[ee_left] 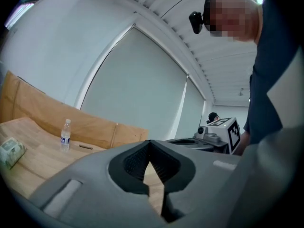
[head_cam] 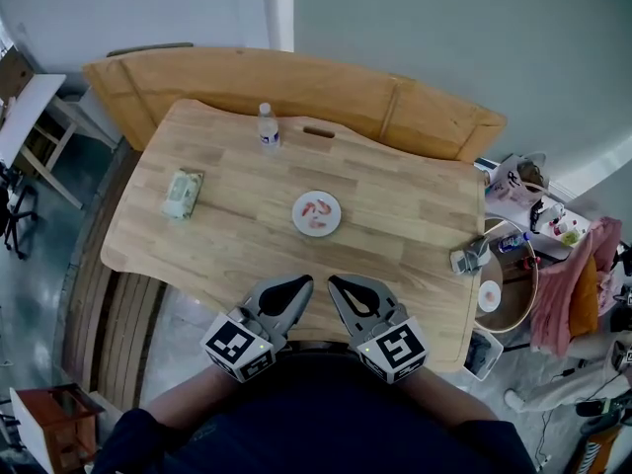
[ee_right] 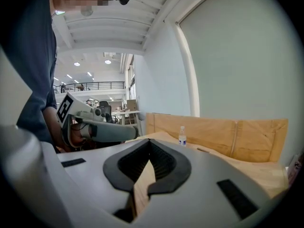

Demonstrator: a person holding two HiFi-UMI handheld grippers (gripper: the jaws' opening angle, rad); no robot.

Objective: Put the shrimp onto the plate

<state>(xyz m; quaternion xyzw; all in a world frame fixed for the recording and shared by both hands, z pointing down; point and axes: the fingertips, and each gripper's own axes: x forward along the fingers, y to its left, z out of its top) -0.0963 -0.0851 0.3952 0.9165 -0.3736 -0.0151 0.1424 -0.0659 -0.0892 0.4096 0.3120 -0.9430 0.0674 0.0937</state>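
Since the shrimp [head_cam: 315, 210] already lie on the plate [head_cam: 297, 216] at the middle of the table [head_cam: 405, 200], the left claw [head_cam: 301, 283] and right claw [head_cam: 337, 282] hang pressed together and empty at its near edge, seemingly parked with nothing to carry.

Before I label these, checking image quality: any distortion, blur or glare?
Head view: fisheye bows the table edges; plate sharp, no glare. Left gripper view: dark vignetted corners, mosaic patch added top right. Right gripper view: same vignette, patch top left.
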